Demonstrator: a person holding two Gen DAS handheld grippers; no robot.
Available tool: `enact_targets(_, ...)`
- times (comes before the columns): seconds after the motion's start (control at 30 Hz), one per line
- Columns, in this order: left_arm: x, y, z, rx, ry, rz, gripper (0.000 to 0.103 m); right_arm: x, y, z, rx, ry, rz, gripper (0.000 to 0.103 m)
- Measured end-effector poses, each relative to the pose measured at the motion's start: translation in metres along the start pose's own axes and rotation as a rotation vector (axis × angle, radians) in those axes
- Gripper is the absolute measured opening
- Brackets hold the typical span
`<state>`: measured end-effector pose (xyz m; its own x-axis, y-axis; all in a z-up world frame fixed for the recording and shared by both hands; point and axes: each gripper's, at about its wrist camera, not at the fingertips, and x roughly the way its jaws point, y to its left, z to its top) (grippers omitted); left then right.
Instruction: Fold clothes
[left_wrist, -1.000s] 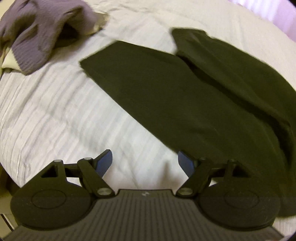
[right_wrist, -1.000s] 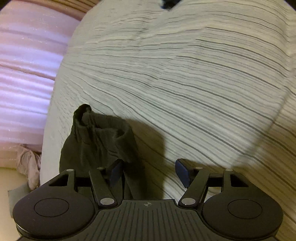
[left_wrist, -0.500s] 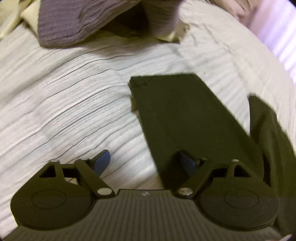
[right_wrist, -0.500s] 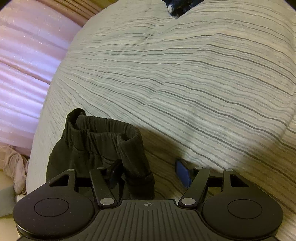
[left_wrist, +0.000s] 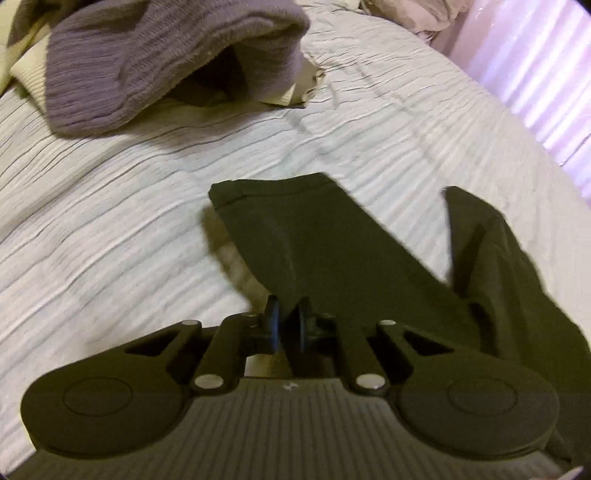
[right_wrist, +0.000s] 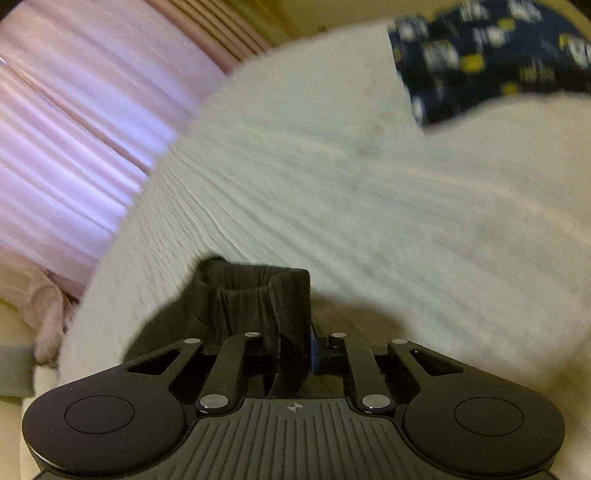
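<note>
The right tool (right_wrist: 295, 345) pinches the gathered waistband of the dark trousers (right_wrist: 255, 299) above the striped white bed (right_wrist: 332, 206). A navy patterned cloth (right_wrist: 480, 62) lies beyond; pink curtains (right_wrist: 74, 129) hang left.

Bedspread (left_wrist: 110, 236): pale, ribbed, with thin dark stripes, covering the whole work surface; also visible, blurred, in the right wrist view (right_wrist: 369, 221).

Curtain (left_wrist: 535, 92): pink, pleated, beyond the far right edge of the bed; in the right wrist view it stands at upper left (right_wrist: 74, 129).

Pale pink cloth (right_wrist: 48, 325): bunched, hanging beside the left edge of the bed, below the curtain.
</note>
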<state>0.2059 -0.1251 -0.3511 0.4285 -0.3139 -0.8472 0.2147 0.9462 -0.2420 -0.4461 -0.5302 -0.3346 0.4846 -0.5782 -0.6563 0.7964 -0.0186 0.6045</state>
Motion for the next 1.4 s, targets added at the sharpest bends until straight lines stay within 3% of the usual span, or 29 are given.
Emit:
enact_targets(0.13,-0.024,0.004,-0.032,-0.046,0.068,-0.134,0.012,-0.023,-0.045,0.009,0.052,0.032,-0.059,0.012)
enact_targets(0.2,-0.027,0.004,-0.053,-0.053,0.08,-0.162,0.016,-0.035,-0.067,0.014,0.079,0.049,-0.089,0.013)
enact_targets(0.27,-0.025,0.005,-0.069,-0.087,0.075,-0.158,0.032,-0.047,-0.09,0.018,0.105,0.065,-0.119,0.013)
enact_targets(0.33,-0.023,0.005,-0.072,-0.112,0.065,-0.15,0.032,-0.049,-0.108,0.016,0.138,0.081,-0.135,0.018)
enact_targets(0.4,-0.022,0.004,-0.072,-0.129,0.055,-0.145,0.027,-0.042,-0.116,0.012,0.19,0.071,-0.141,0.021)
enact_targets(0.43,-0.021,0.004,-0.072,-0.137,0.05,-0.142,0.008,-0.039,-0.119,0.012,0.216,0.063,-0.138,0.021)
enact_targets(0.47,-0.021,0.003,-0.072,-0.146,0.045,-0.14,0.004,-0.038,-0.117,0.013,0.21,0.061,-0.139,0.02)
enact_targets(0.53,-0.034,0.003,-0.067,-0.138,0.027,-0.154,0.004,-0.045,-0.107,0.019,0.134,0.046,-0.14,0.013)
enact_targets(0.67,-0.083,0.005,-0.066,-0.052,-0.034,-0.18,0.005,-0.081,-0.094,0.025,0.053,-0.003,-0.088,0.012)
enact_targets(0.77,-0.094,0.021,-0.08,-0.012,-0.004,-0.129,0.007,-0.095,-0.113,0.019,0.092,0.011,-0.147,0.012)
enact_targets(0.83,-0.087,0.03,-0.095,0.024,0.048,-0.033,0.011,-0.086,-0.128,0.011,0.113,0.103,-0.215,0.018)
enact_targets(0.87,-0.083,0.035,-0.101,0.026,0.076,0.012,0.014,-0.08,-0.133,0.008,0.106,0.164,-0.257,0.037)
enact_targets(0.93,-0.082,0.043,-0.107,0.008,0.091,0.068,0.018,-0.074,-0.14,0.005,0.078,0.246,-0.345,0.062)
enact_targets(1.1,-0.105,0.06,-0.1,-0.024,0.054,0.158,0.017,-0.095,-0.143,0.03,0.013,0.213,-0.398,0.064)
enact_targets(1.23,-0.112,0.036,-0.09,0.029,0.018,0.088,0.021,-0.079,-0.128,0.055,0.003,0.154,-0.308,0.064)
enact_targets(1.4,-0.09,-0.031,-0.08,0.111,0.024,-0.071,0.024,-0.012,-0.08,0.073,-0.053,0.17,-0.092,0.064)
